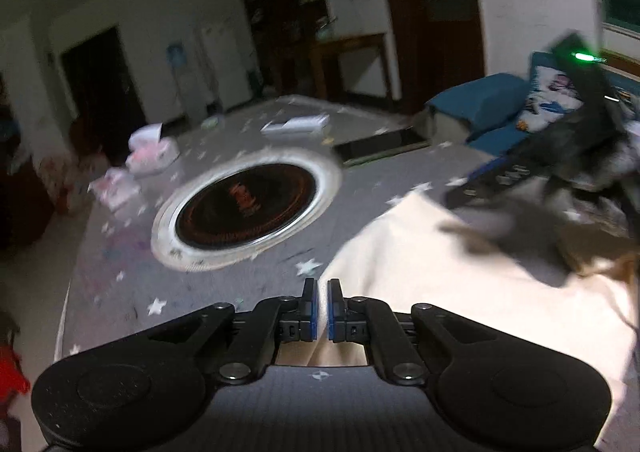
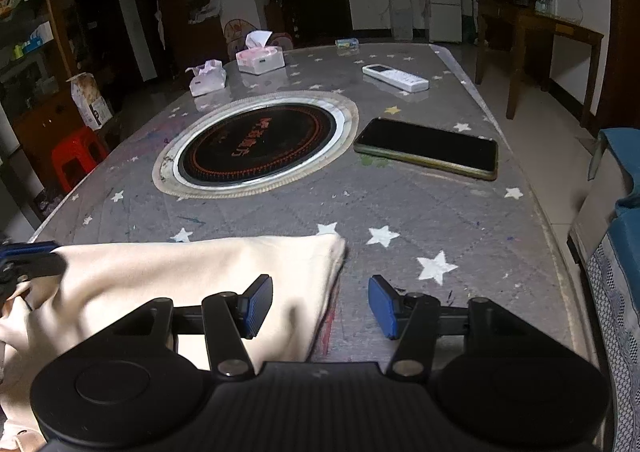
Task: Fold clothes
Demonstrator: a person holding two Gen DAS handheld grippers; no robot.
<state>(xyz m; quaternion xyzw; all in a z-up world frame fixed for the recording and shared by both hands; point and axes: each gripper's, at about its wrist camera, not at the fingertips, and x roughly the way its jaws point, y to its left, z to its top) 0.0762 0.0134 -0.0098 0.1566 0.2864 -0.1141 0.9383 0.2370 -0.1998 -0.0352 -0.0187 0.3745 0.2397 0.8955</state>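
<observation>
A cream garment lies folded on the near part of the grey star-patterned table; it also shows in the left wrist view. My left gripper has its blue pads almost together over the garment's left edge, with cloth showing below them; whether cloth is pinched between them is unclear. It shows at the far left of the right wrist view. My right gripper is open and empty, its left pad over the garment's right edge, its right pad over bare table. It appears blurred in the left wrist view.
A round black induction hob is set in the table's middle. A black phone lies right of it, a white remote beyond. Two tissue packs stand at the far left. A red stool and blue sofa flank the table.
</observation>
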